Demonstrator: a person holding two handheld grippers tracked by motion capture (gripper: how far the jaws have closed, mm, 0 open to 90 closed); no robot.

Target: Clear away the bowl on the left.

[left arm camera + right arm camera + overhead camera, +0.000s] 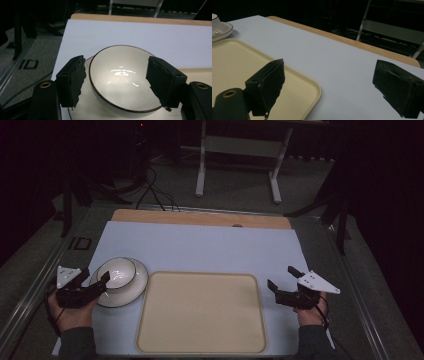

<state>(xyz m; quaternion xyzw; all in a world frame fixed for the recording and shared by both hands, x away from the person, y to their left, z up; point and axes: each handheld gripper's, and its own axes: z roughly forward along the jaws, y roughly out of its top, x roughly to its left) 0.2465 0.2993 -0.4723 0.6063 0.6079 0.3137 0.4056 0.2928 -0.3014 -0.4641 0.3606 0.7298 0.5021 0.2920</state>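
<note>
Black and chunky, the jaws of my left gripper [116,83] rise at the bottom of the left gripper view, and they stand spread wide. Between them sits the white bowl [122,80] with a thin dark line round its rim. One jaw is just outside the rim on one side, and the other is by the rim on the other side. I do not think they are squeezing it yet.

That bowl sits on a white plate [137,285], at the left side of the desk [210,245]. I think they are stacked so they take up less room and can be picked up one at a time. My left gripper comes at the bowl from the near side, so the jaws can close across it.

Just to the right of the plate lies a big cream tray [200,312] with nothing on it. I guess it waits there to get the dishes.

My right gripper [283,281] hovers by the tray's right edge. Its jaws are spread too, and they hold nothing.

On the floor to the left of the desk I can read what looks like "ID" [28,64].
</note>
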